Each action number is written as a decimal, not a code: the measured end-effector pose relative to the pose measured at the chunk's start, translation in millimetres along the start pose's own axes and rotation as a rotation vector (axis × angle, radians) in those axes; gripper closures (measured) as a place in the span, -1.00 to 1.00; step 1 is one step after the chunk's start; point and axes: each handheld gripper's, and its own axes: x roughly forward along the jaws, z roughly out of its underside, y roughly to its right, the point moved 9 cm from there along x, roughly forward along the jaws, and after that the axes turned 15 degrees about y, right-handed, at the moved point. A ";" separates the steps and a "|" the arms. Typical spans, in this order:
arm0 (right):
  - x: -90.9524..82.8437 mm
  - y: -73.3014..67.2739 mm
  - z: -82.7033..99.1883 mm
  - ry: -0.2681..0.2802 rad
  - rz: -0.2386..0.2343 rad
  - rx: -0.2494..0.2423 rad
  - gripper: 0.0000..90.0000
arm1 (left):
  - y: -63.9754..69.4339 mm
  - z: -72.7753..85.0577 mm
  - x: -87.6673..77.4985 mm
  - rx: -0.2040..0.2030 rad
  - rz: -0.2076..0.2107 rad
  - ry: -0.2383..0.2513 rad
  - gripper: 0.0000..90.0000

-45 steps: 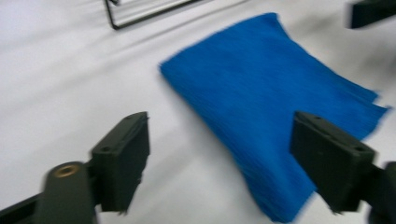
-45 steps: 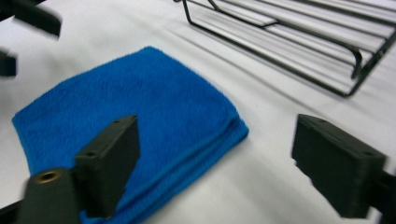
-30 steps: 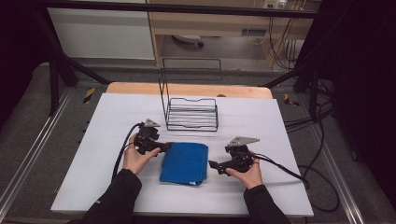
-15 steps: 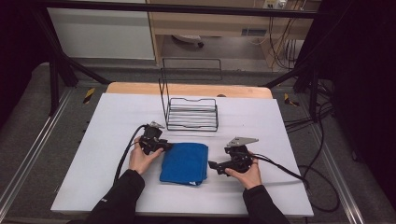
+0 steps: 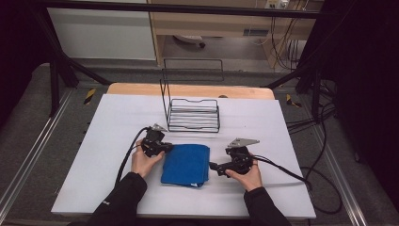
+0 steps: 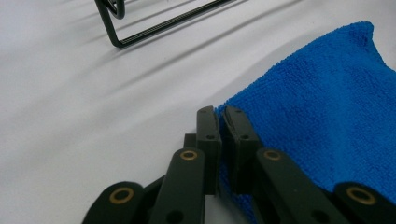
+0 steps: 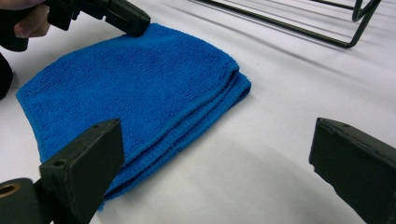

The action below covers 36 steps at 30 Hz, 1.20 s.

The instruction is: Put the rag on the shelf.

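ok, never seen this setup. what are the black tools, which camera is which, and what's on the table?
No robot arm here: a person holds a pair of hand-held tongs in each hand. The high view looks down from above the person's side; the other two cameras ride on the tongs and look along their jaws.

On the white table lie a folded blue microfiber cloth and, farther back, an empty black wire rack.

The left tongs have just been closing, and their jaws now pinch the cloth's near-left corner edge. In the right gripper view the right tongs stand wide open beside the cloth's layered edge, gripping nothing.
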 end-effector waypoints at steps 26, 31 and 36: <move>68.8 18.9 -11.9 -0.054 0.152 0.054 0.06 | -0.5 2.4 1.7 0.032 0.011 0.018 0.90; 70.6 12.5 -10.6 -0.072 0.133 0.046 0.39 | -0.9 2.7 1.4 0.037 0.015 0.016 0.90; 69.9 8.0 -9.2 -0.100 0.120 0.091 0.62 | -0.7 2.3 1.9 0.039 0.015 0.023 0.90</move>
